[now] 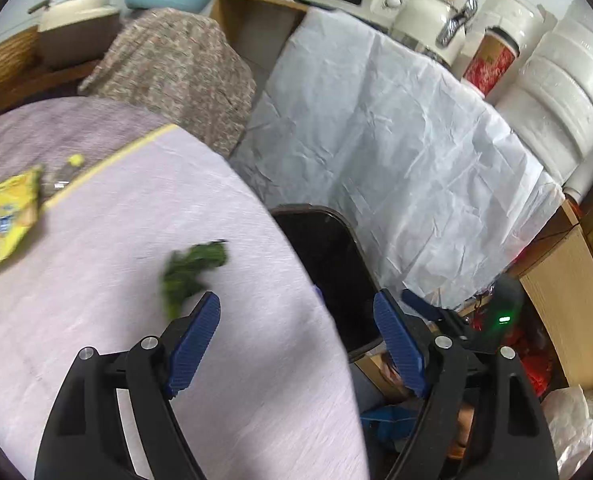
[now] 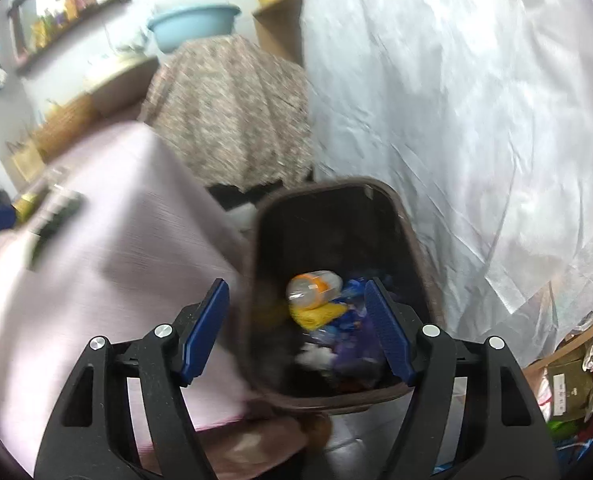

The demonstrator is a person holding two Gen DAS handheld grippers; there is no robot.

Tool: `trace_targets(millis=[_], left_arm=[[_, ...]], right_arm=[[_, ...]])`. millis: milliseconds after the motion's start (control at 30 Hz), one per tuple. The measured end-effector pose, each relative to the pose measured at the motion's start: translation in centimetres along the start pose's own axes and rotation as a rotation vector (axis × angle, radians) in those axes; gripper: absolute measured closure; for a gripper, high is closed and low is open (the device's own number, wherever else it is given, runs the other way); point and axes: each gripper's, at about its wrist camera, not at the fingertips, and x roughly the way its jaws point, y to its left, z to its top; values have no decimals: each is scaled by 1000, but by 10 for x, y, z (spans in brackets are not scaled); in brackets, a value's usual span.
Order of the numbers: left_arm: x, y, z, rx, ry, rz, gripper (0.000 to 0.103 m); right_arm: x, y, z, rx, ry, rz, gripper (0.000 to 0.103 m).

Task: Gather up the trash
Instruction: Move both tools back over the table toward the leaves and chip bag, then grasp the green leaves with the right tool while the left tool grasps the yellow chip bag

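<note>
While both jaws stand apart and hold nothing, the scene reads as follows.

Left gripper (image 1: 296, 312): blue-padded black tool above the near right edge of the pale lilac cloth-covered tabletop (image 1: 96, 360); jaws wide apart.

Green crumpled leafy scrap (image 1: 192, 272): lies on the tabletop just beyond the left finger, blurred.

Yellow crinkled snack wrapper (image 1: 4, 216): far left on the tabletop, well apart from the green scrap; seen only by the left wrist view.

Right gripper (image 2: 296, 316): over the dark brown plastic waste bin (image 2: 400, 216), jaws apart.

Bin contents: a clear plastic bottle with an orange label (image 2: 314, 286), yellow netting (image 2: 316, 314) and blue-purple wrappers (image 2: 352, 320); only the right wrist view looks inside, while the left view shows just the bin's dark mouth (image 1: 324, 256) right of the tabletop.

White crumpled sheet (image 1: 396, 152): draped behind the bin.
</note>
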Motion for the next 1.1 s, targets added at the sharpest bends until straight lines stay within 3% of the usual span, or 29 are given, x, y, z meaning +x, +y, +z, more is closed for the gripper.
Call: trace_targets(millis=[200,333,567,833,1033,1100], left_arm=[[-53,41,-13,-8,-83,133,25],[-79,76,-25,-28,-105,242,23],[-100,135,-47,-121,-88,344,23],[-105,153,-49,-112,-93,379,23],[-93,146,-43,-37,-87,406,23],[-86,144,-40,-19,-84,413,23]], right_arm=[[-45,60,19,-79,-46,165,33],[-50,103,26,-143,4,287,33],[-28,185,27,-308,94,297,33],[15,223,20,-339,197,200,59],[24,219,21,-301,175,158,90],[24,214,22,-280,172,172,94]])
